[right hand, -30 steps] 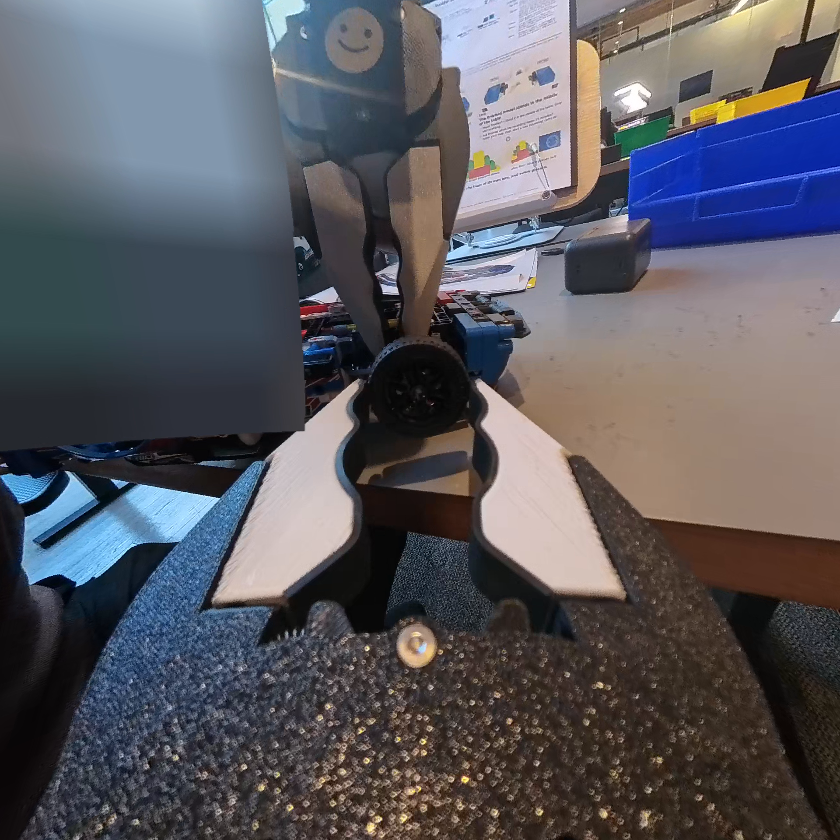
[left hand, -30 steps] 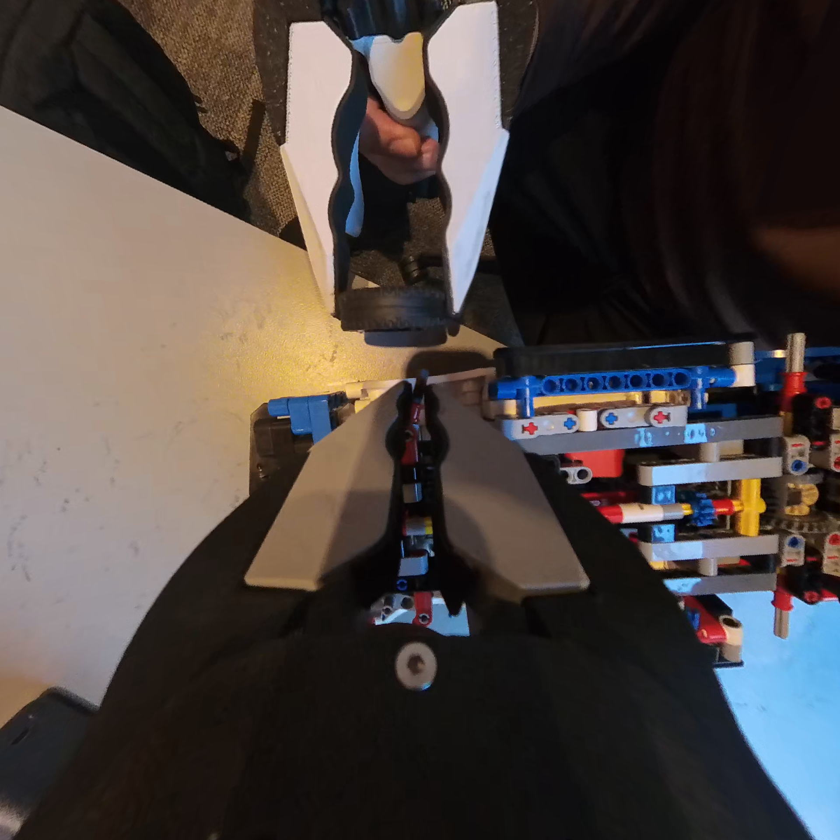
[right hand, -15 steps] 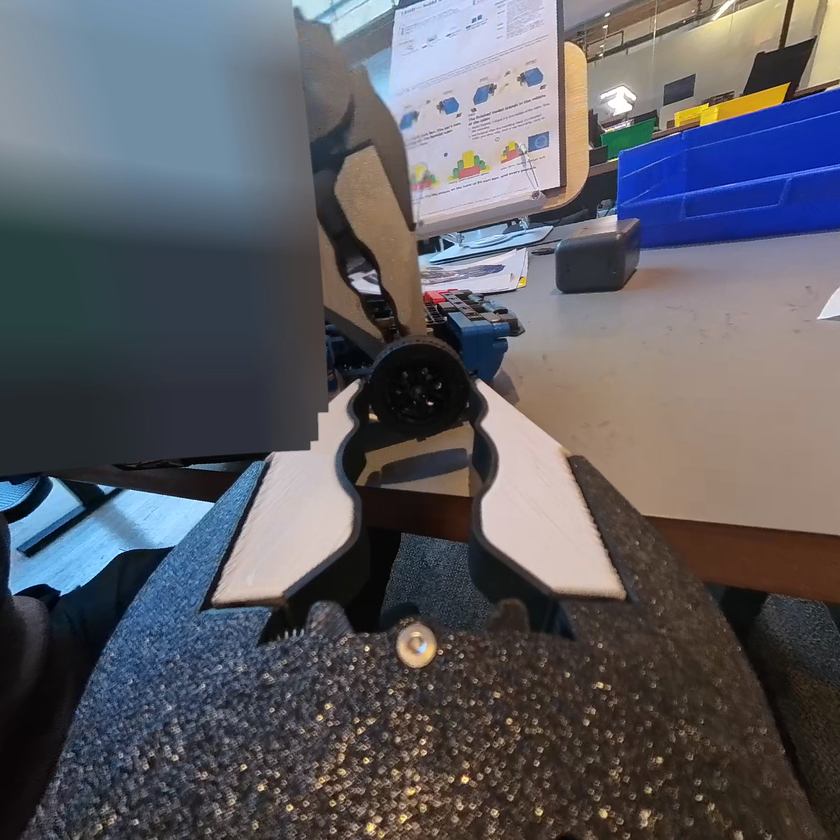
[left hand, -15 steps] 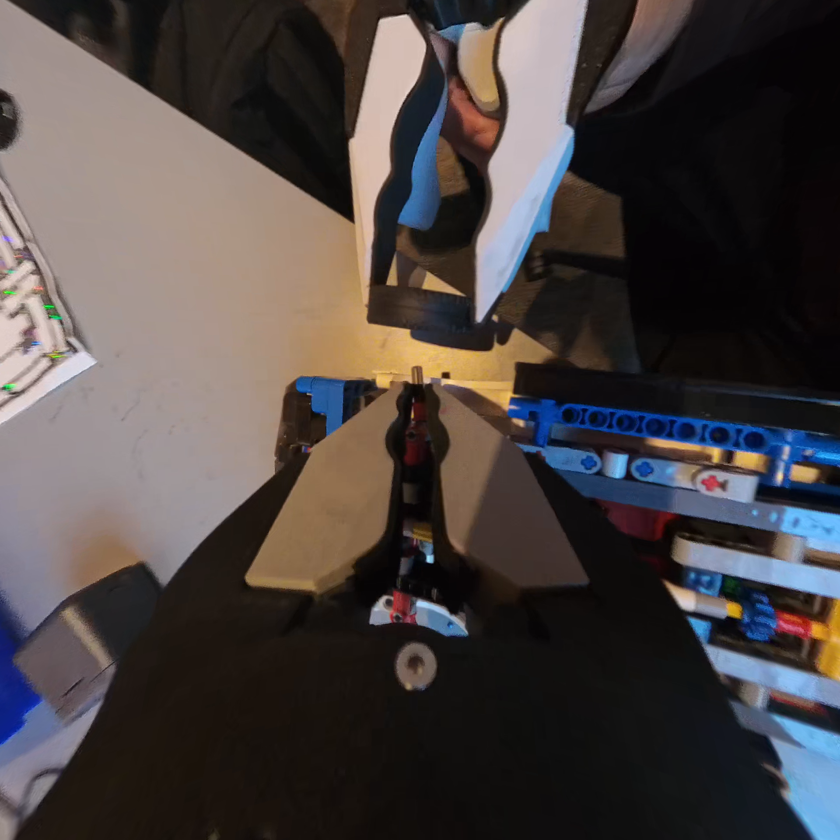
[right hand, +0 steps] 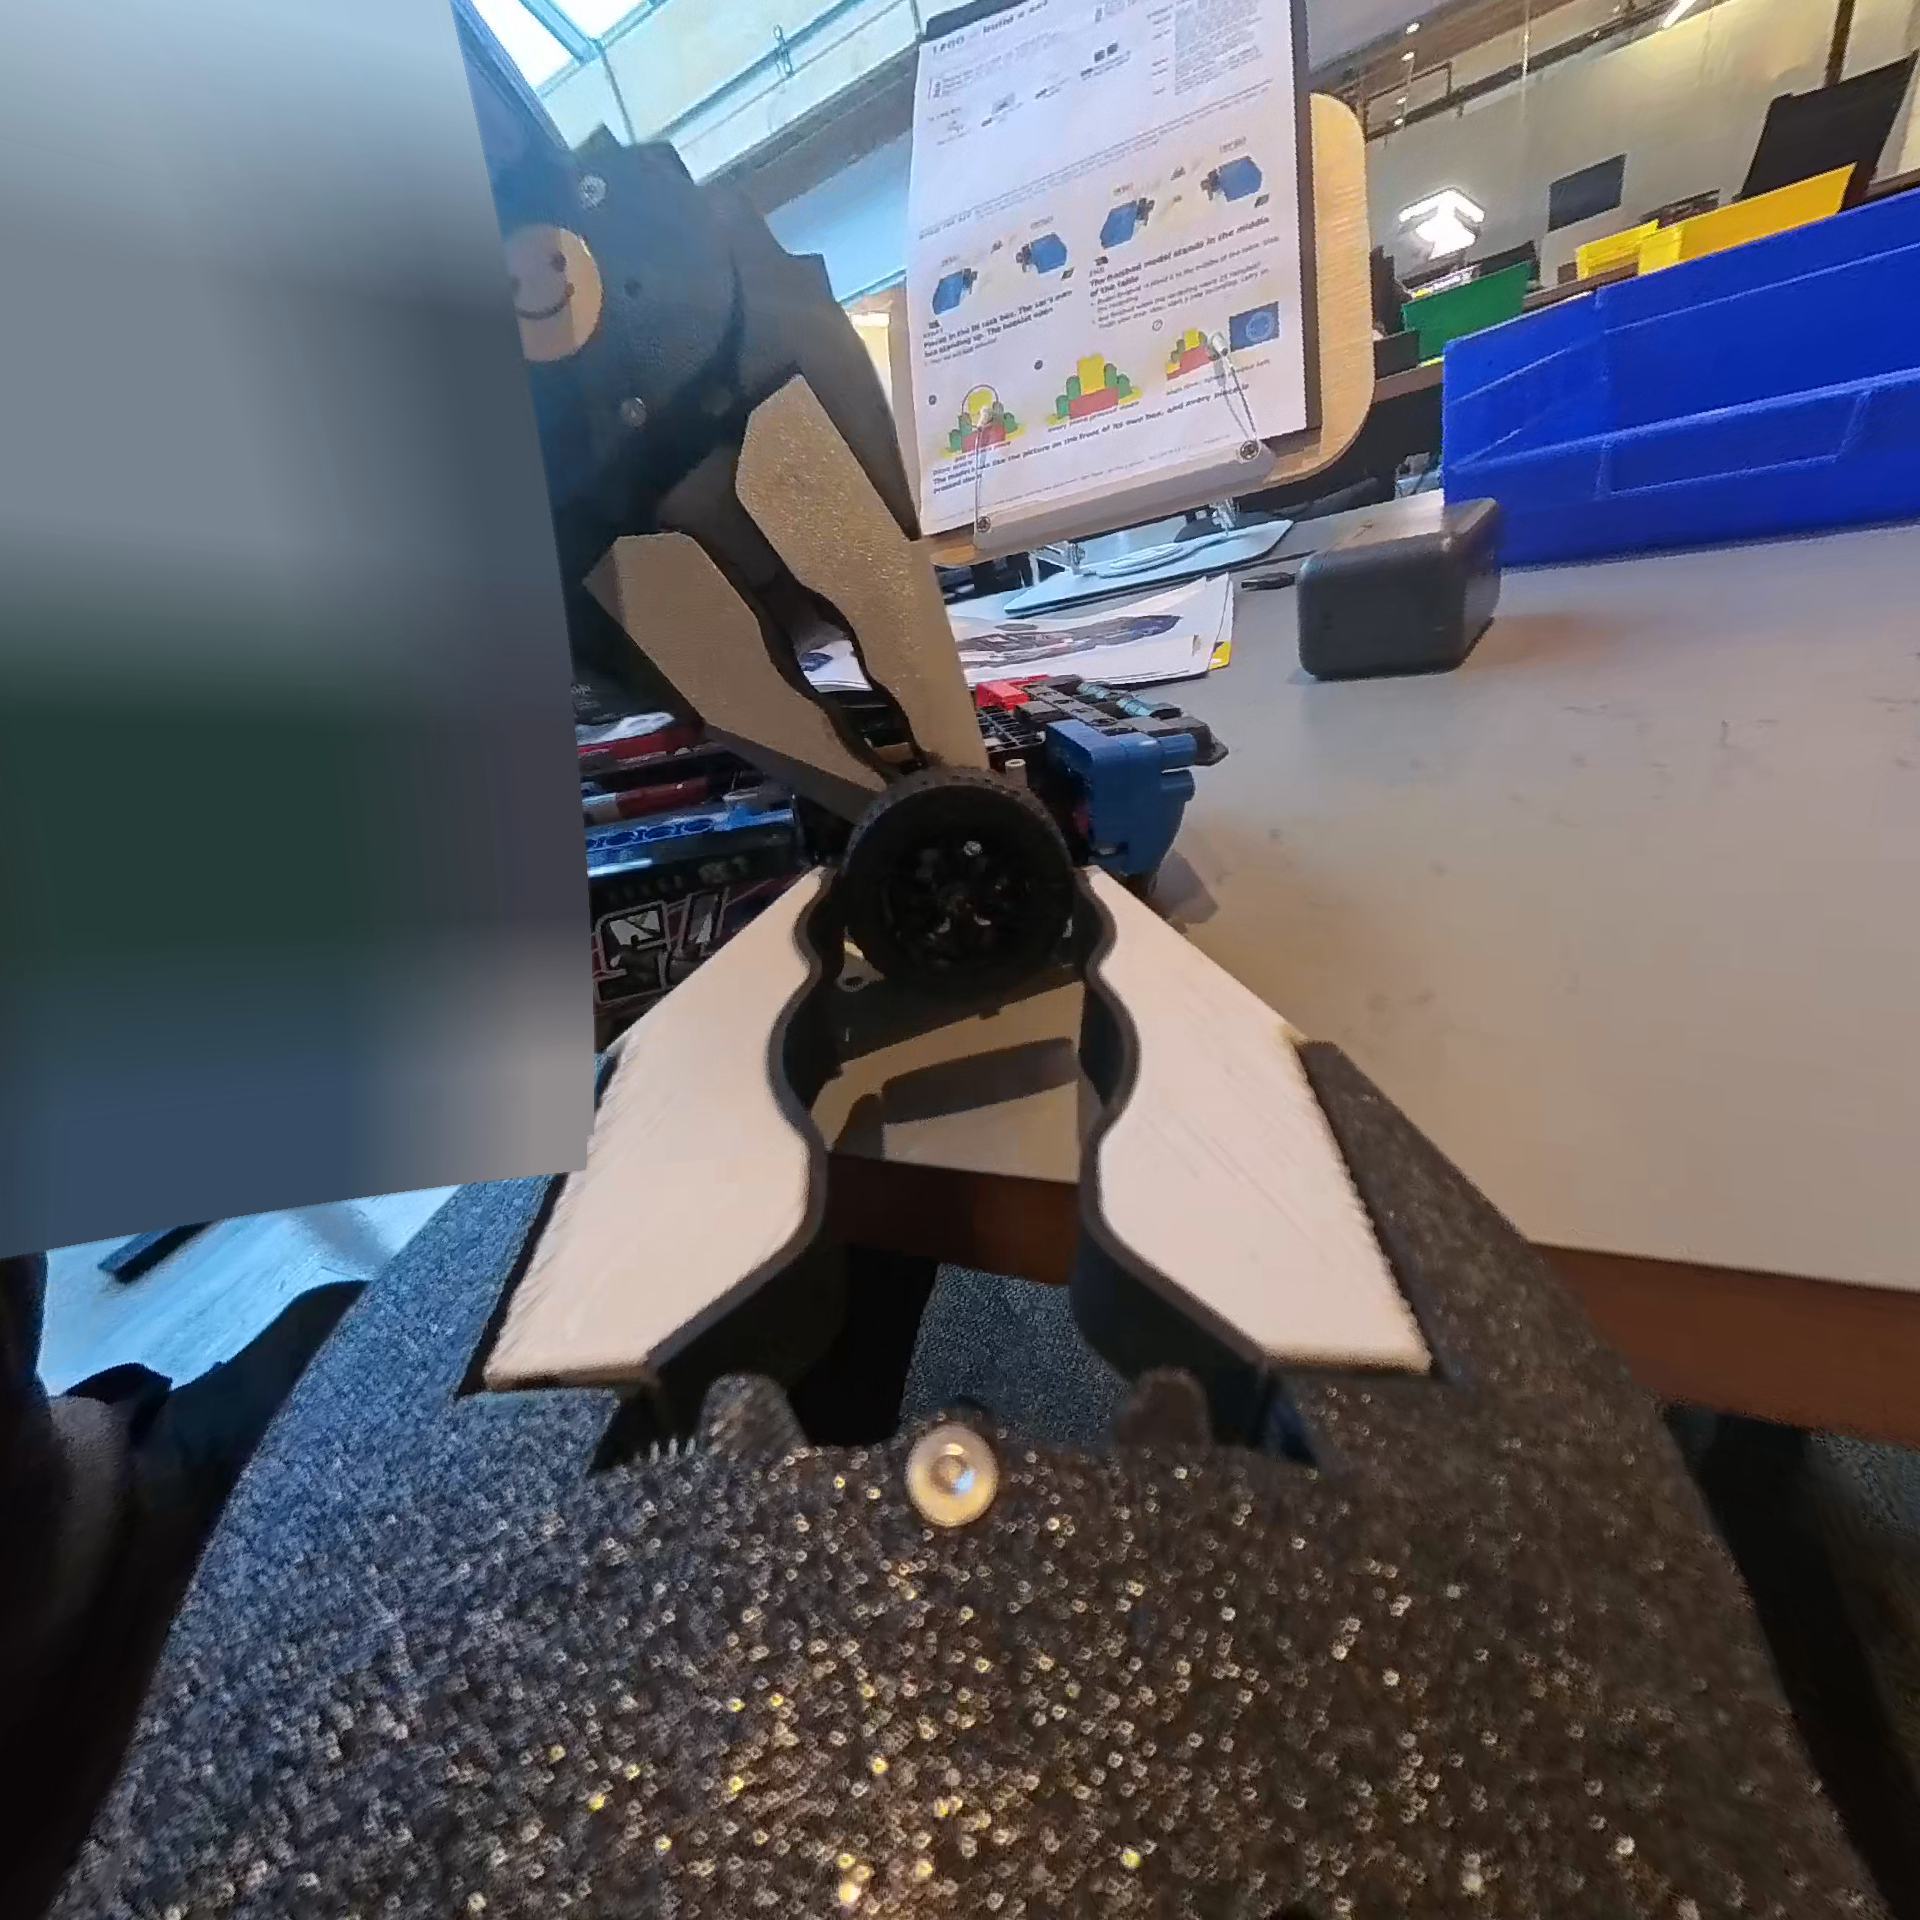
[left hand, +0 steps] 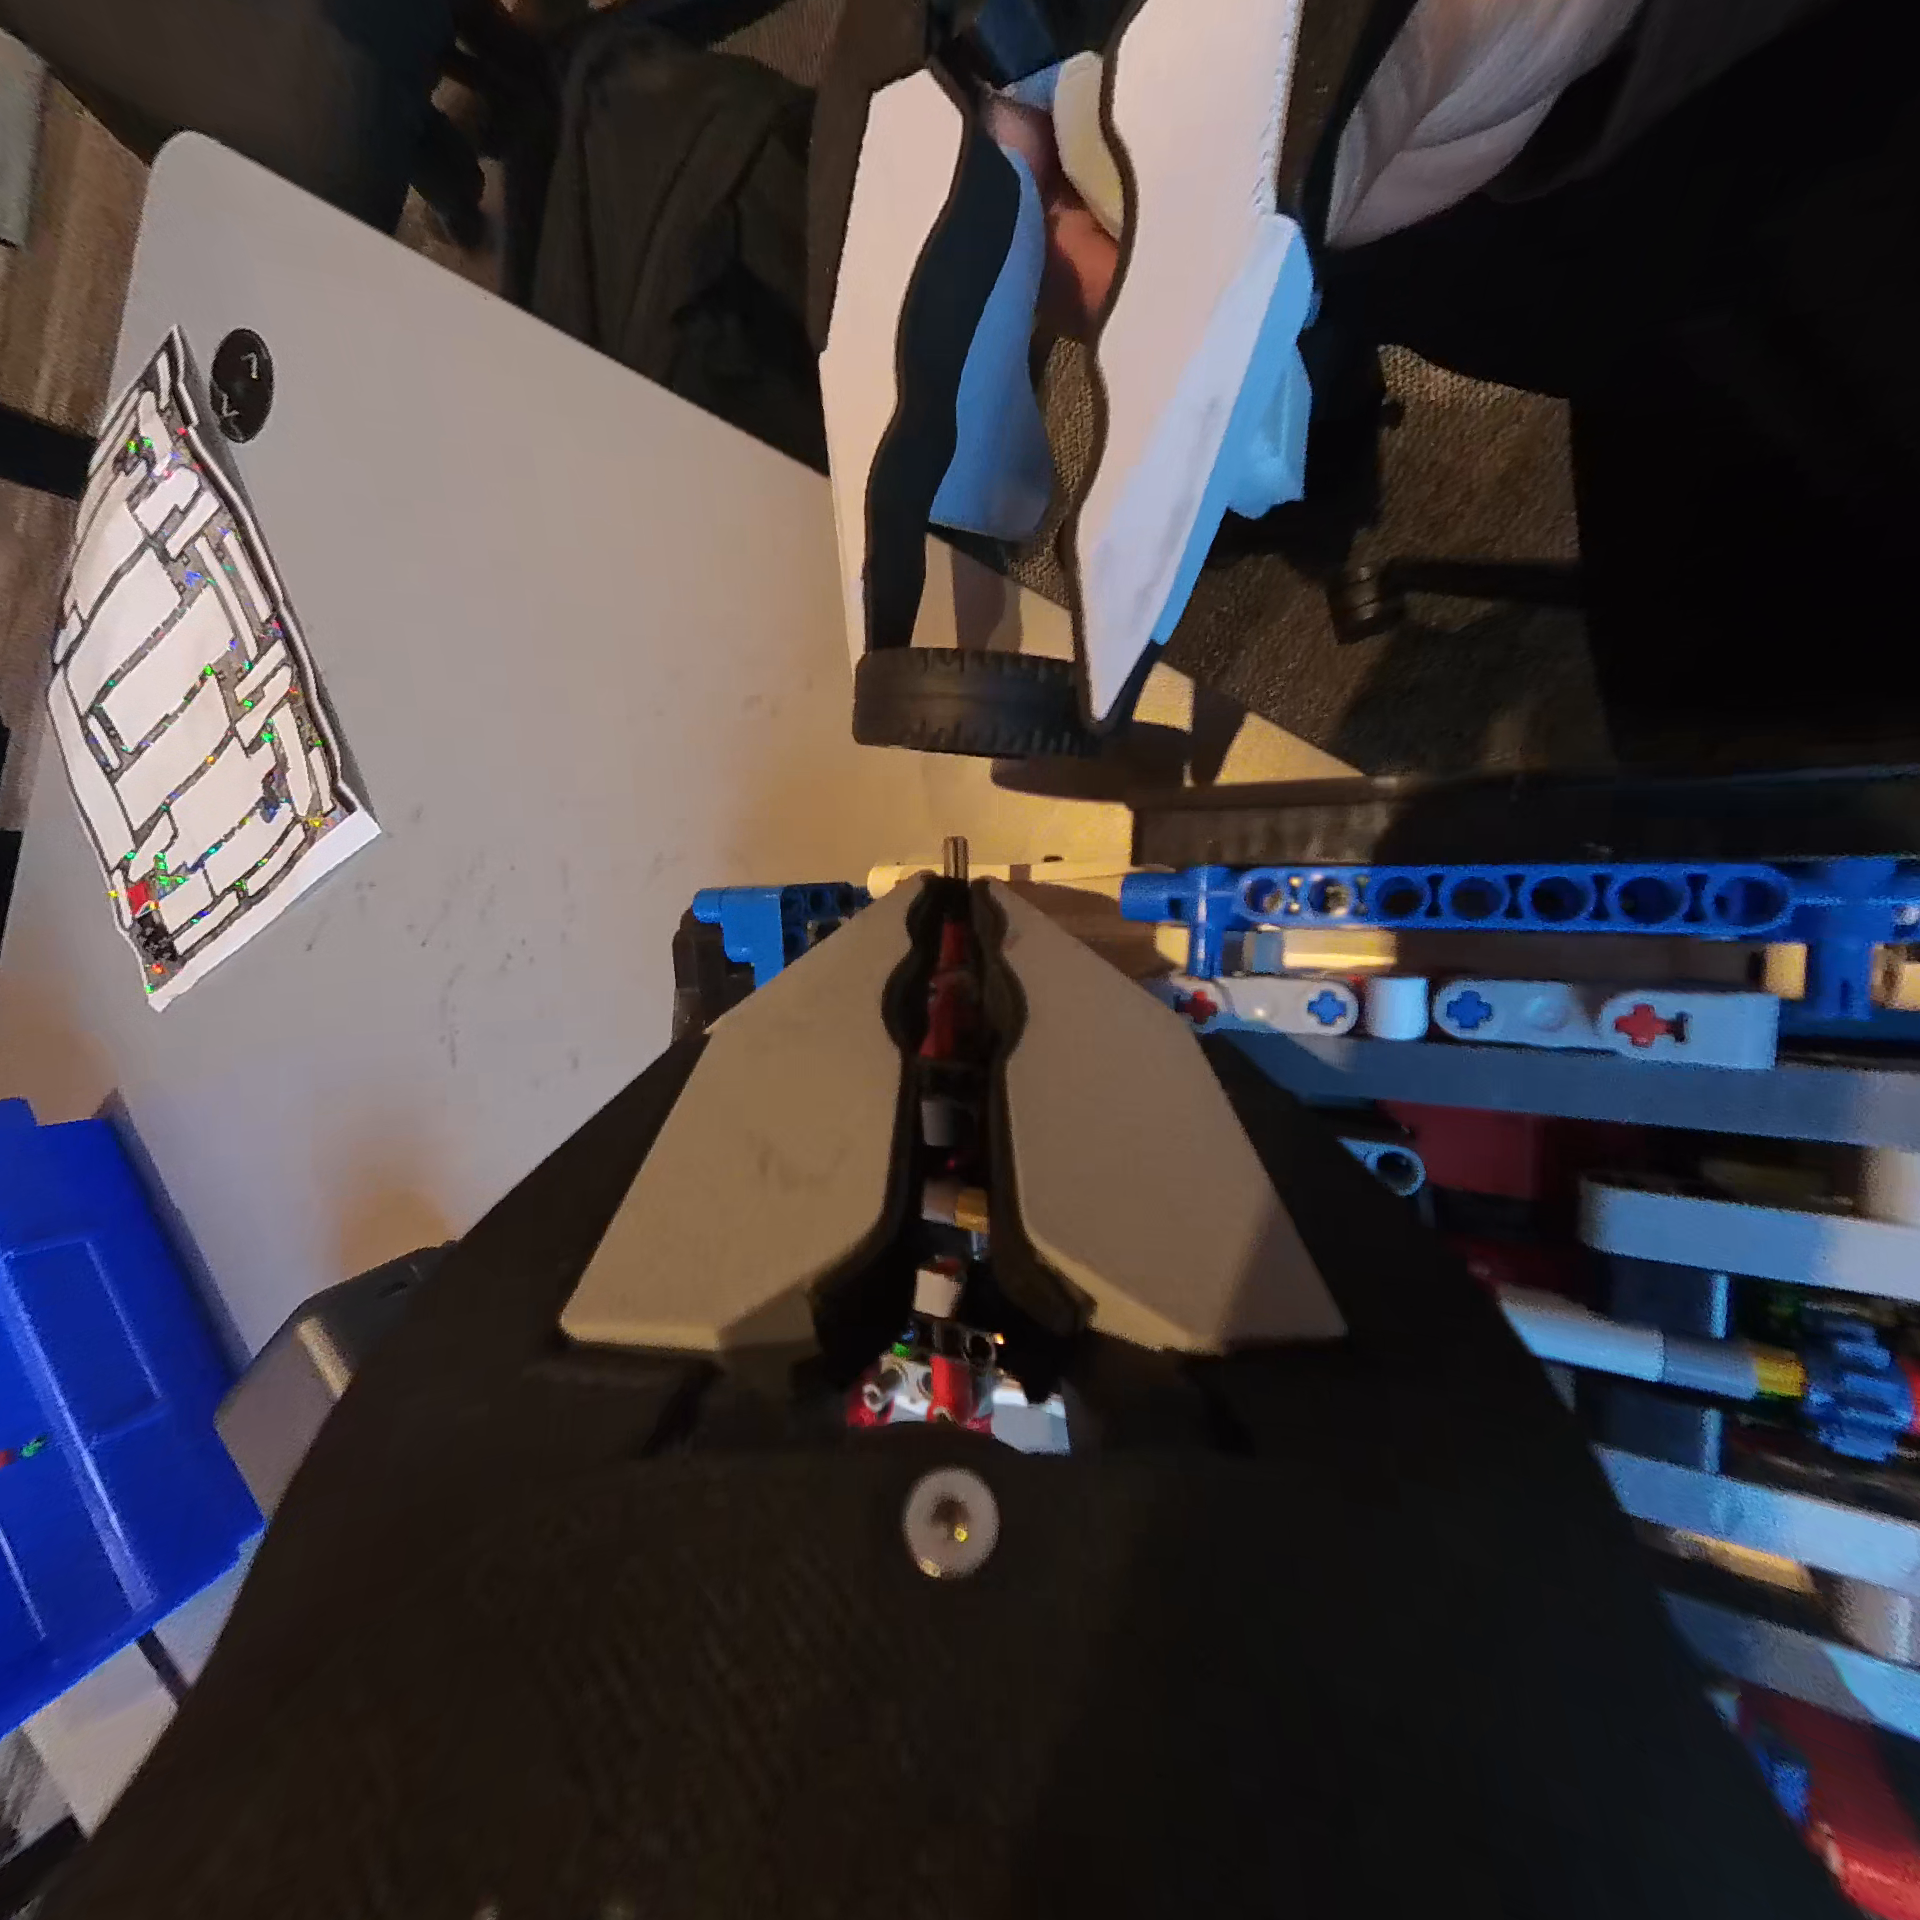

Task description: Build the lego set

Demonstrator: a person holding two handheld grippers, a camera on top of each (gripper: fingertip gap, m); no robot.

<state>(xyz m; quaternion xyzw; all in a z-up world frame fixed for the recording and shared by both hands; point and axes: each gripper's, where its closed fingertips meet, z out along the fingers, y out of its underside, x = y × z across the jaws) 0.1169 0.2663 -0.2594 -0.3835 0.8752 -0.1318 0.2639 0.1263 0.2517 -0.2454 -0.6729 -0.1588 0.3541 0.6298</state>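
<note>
Lego car sits on its side at the near corner of your table, a big blue, grey and red Technic build with a blue holed beam along the edge facing the right gripper. Behind it in the right wrist view you've got a blue bin at the far right, an instruction sheet on a stand, a booklet lying flat and a dark grey box. Over on the left wrist view a sticker sheet lies well apart from the car near the far corner of the table.

Your left gripper is nearly closed, its fingers pinched on the car's thin red-and-grey axle stack, and a small metal-looking axle tip pokes out just past the fingertips.

Your right gripper is partly open, clamped on the black wheel, tread pressed between both fingertips, hub facing you. In the left wrist view that wheel hangs just above the axle tip, apart from it, roughly lined up but not on yet.
</note>
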